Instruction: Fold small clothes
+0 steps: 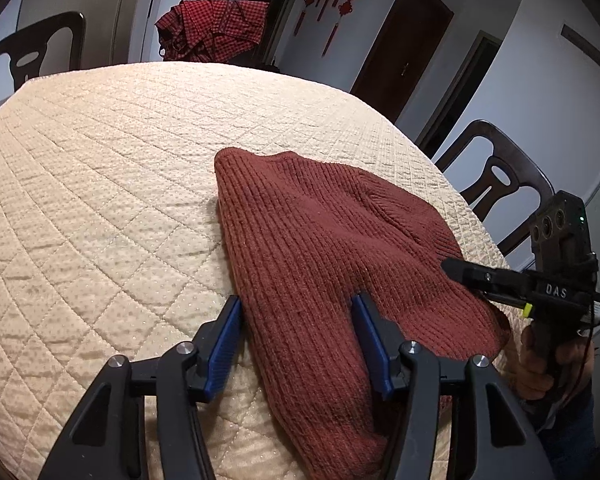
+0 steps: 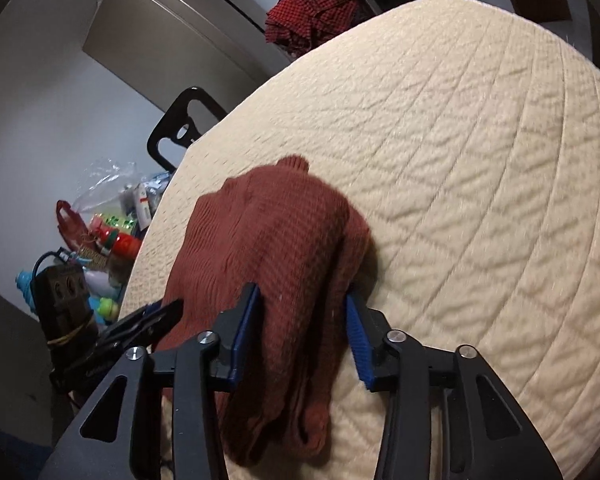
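A rust-red ribbed knit garment (image 1: 320, 232) lies folded on the cream quilted tablecloth (image 1: 100, 184), near the table's front right edge. My left gripper (image 1: 300, 320) stands open, straddling the near part of the garment: one blue pad beside its left edge, the other resting on the knit. In the right wrist view the garment (image 2: 276, 232) is bunched into a ridge between the blue pads of my right gripper (image 2: 302, 312), which is open around it. The right gripper (image 1: 480, 276) also shows at the garment's right side, held by a hand. The left gripper (image 2: 152, 316) sits at its left.
A red checked cloth (image 1: 216, 28) hangs at the far side of the table. Dark wooden chairs (image 1: 496, 184) stand around the table's rim. A plastic bag with bottles and packets (image 2: 112, 220) sits beyond the left edge. Most of the tablecloth (image 2: 480, 160) is bare.
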